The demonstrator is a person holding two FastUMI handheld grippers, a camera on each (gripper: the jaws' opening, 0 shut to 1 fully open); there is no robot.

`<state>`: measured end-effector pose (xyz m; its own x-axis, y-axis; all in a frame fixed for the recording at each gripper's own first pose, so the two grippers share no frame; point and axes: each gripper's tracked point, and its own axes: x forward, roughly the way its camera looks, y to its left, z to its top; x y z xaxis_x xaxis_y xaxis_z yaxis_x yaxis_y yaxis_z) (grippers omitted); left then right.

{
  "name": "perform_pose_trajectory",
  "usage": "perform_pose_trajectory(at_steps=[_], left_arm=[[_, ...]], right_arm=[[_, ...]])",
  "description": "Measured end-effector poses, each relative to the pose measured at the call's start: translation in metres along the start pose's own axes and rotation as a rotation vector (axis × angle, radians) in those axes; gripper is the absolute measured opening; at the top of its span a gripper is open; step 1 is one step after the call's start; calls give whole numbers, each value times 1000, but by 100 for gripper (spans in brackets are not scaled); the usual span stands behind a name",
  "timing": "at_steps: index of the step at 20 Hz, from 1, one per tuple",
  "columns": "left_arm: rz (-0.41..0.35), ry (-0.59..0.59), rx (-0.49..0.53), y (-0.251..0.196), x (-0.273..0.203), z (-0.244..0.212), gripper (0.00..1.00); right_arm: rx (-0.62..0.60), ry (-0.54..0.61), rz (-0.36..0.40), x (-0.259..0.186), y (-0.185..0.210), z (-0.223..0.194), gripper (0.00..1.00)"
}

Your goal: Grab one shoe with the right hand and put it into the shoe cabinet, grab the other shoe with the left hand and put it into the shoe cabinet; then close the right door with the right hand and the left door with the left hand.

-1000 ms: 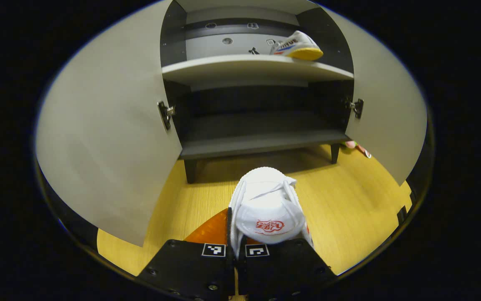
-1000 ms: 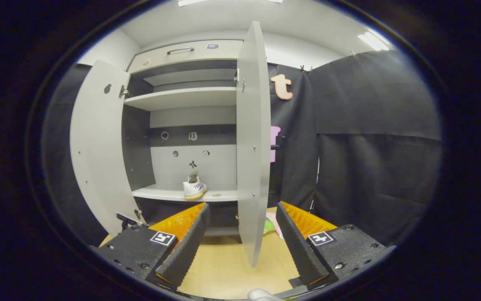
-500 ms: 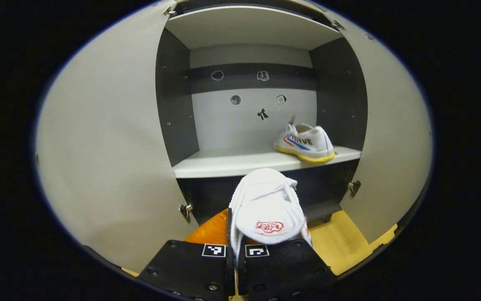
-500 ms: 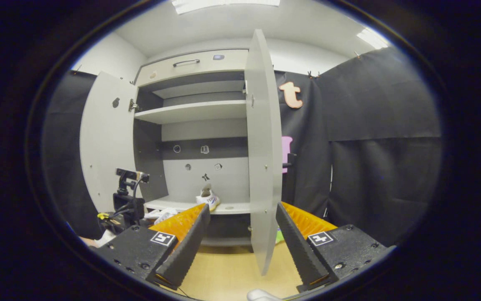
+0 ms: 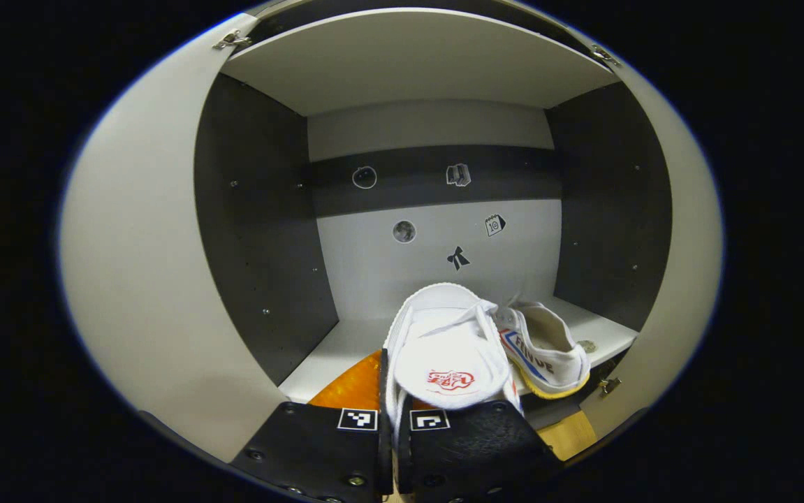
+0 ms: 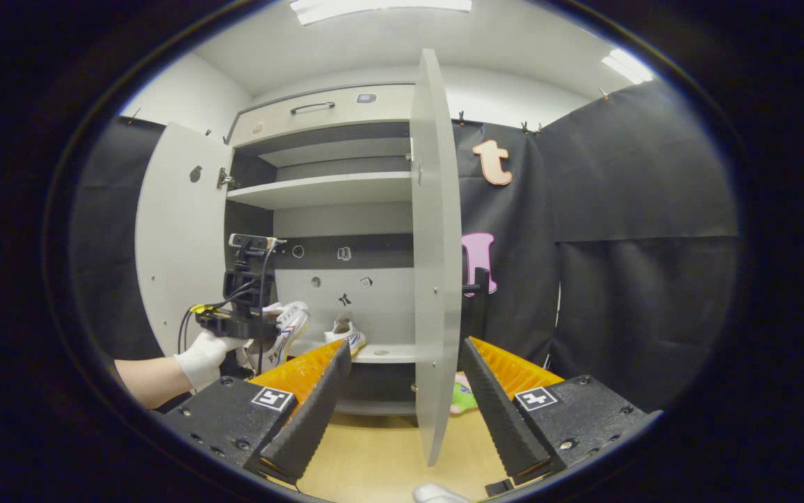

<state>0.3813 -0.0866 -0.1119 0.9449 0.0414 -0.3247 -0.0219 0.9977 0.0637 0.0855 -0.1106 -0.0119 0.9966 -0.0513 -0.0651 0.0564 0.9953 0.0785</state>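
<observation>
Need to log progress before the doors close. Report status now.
Left gripper shut on second shoe, at shelf edge. Right gripper open, empty, facing right door edge. First shoe on shelf. Both doors open, path clear.

bare shelf (image 5: 346,342) left of parked shoe (image 5: 548,349), right door (image 6: 436,279) edge-on before spread fingers (image 6: 318,405)

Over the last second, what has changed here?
The left gripper, shut on a white shoe, has risen from near the floor and moved in towards the cabinet's shelf, beside the other shoe. The gloved hand holding it has come into the right gripper view. The right gripper stayed open and empty, and both doors stayed open.
</observation>
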Motion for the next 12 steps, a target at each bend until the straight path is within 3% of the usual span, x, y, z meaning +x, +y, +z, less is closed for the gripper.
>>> perform_pose_trajectory(at_steps=[7, 9, 10, 12], left_arm=[[51, 113, 18, 1, 82, -9, 12], [38, 167, 16, -2, 90, -21, 11], [30, 196, 22, -3, 92, -30, 3], [40, 204, 29, 1, 94, -32, 5]], right_arm=[[-43, 16, -21, -4, -15, -3, 100], [-37, 42, -22, -3, -19, -10, 100], [-29, 50, -24, -2, -20, -12, 99], [-11, 60, -29, 0, -23, -15, 100]])
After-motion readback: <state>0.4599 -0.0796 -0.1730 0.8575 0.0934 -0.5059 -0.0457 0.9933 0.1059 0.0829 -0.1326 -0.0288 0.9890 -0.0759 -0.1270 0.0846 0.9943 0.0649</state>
